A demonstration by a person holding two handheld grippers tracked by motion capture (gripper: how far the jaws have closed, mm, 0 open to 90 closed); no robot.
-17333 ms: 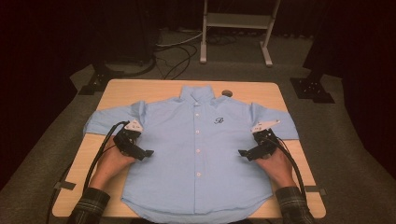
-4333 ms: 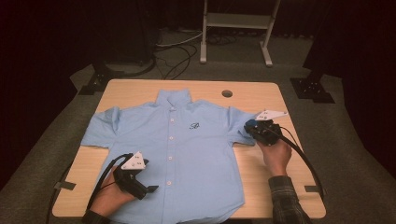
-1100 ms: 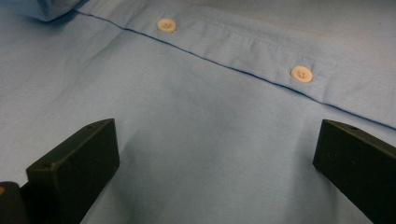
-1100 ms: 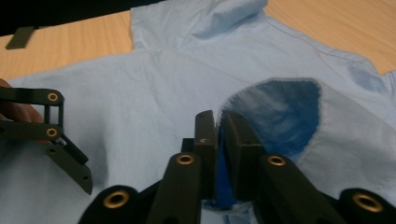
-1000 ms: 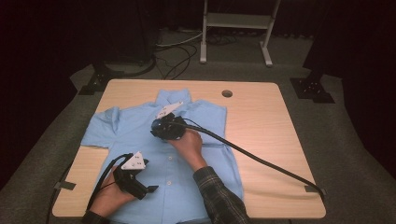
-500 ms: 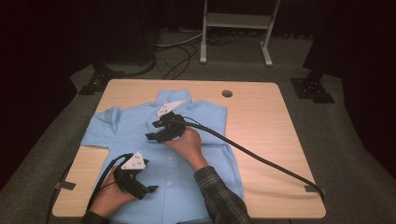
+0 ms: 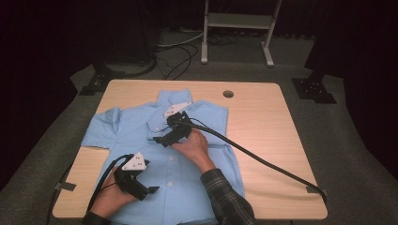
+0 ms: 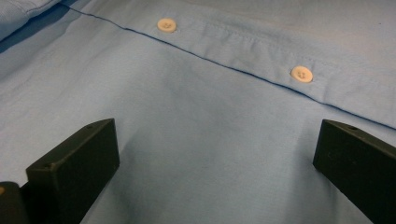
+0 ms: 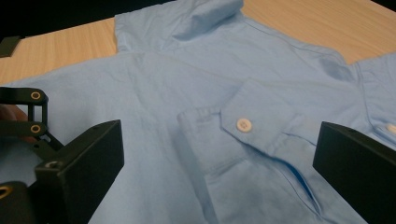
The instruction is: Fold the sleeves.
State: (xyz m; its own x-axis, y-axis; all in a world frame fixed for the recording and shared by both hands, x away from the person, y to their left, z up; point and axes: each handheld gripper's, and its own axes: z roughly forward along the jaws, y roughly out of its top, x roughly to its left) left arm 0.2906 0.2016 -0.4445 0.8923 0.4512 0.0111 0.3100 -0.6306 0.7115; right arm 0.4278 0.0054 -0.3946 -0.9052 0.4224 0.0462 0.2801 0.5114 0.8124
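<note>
Both tongs stand released over the smooth light-blue cotton button-up shirt: right gripper, jaws just opened, before the buttoned pocket; left gripper near the placket.

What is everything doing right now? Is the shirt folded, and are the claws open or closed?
Blue shirt: lies flat on the table, buttoned, right side folded over the middle.
Folded sleeve cuff: lies on the shirt, buttoned, released.
Right claw: open, jaws just opened, nothing between them, over the cuff.
Left claw: open, rests on the shirt's lower front.
Wooden table: its right half is bare.
</note>
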